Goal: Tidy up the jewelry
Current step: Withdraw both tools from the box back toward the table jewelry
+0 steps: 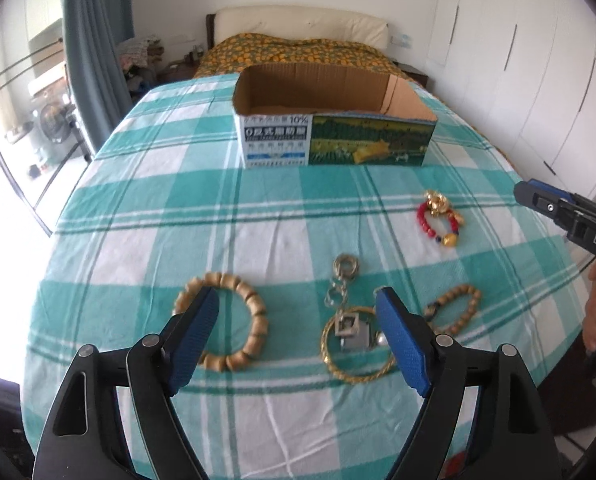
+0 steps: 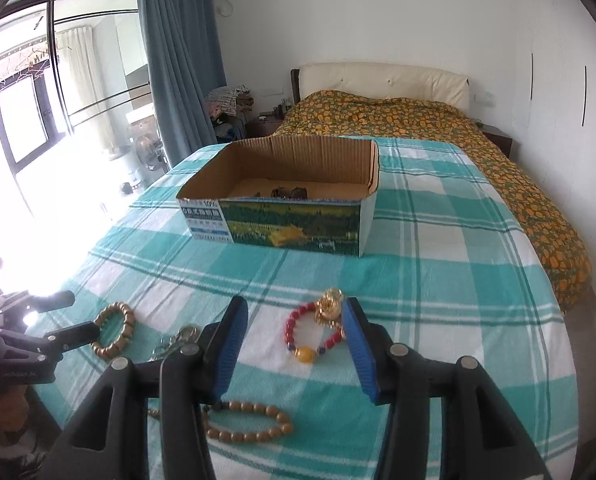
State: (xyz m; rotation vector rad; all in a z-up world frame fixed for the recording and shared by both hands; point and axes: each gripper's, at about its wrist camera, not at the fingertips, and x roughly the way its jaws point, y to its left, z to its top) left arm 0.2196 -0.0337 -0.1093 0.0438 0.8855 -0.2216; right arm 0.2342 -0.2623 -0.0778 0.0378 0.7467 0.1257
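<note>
Below, my left gripper [image 1: 298,316] stood wide and empty, my right gripper [image 2: 296,326] half-open, bare, framing the red bracelet [image 2: 314,332] near the bed's [image 2: 418,240] near edge; light, slippery beads, best pinched across the strand.

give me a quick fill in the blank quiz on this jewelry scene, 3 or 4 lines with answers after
1. The cardboard box stands on a checked cloth of white and ____.
2. The bracelet between the right gripper's fingers has a yellow bead and many ____ beads.
3. The gold bangle encircles part of a metal ____.
4. Neither the left gripper nor the right one holds anything; both are ____.

Missing words: teal; red; keychain; open
</note>
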